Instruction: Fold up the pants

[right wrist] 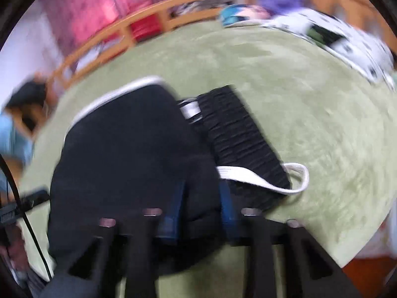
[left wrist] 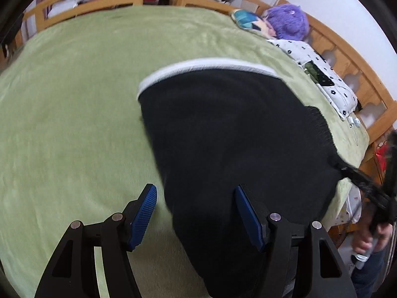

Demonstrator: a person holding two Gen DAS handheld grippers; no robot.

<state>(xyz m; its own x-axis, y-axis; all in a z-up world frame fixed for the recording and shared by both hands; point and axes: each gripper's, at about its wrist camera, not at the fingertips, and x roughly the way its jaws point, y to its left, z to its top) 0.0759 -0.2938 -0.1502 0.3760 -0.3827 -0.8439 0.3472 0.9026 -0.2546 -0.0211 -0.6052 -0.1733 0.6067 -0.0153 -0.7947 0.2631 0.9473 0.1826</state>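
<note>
Left gripper (left wrist: 196,217) fingers are spread, straddling the edge of the pants (left wrist: 235,136). Right gripper (right wrist: 201,211) fingers pinch a fold near the waistband (right wrist: 238,136).

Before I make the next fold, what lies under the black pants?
The pants lie on the green blanket, which shows all around them. Whatever sits beneath the cloth itself is covered. The right tongs pinch their near edge.
</note>
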